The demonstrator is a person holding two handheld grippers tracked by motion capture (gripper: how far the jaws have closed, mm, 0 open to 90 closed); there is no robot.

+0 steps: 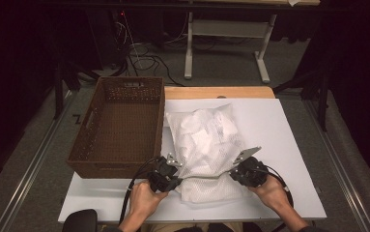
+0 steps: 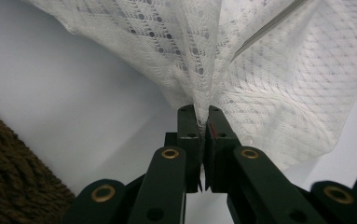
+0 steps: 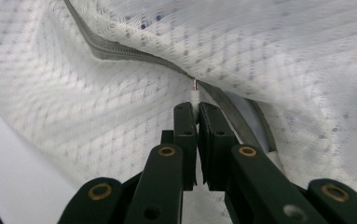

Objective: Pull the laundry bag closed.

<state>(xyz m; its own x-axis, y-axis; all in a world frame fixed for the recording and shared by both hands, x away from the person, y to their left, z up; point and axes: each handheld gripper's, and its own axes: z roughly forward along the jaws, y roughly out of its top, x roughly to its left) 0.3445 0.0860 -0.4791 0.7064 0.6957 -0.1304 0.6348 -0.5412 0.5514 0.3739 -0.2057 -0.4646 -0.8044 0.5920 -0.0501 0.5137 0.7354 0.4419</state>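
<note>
Left gripper view, jaws clamped on mesh bag (image 2: 269,93), right jaws on zip pull (image 3: 194,93)

A white mesh laundry bag (image 1: 206,145) lies on the white table just right of the table's left half, reaching from near the far edge toward the near edge. It is stuffed with white fabric and bulges in crumpled folds. A grey zipper (image 3: 120,49) runs along its near end, where the mesh is lifted and stretched taut.
</note>
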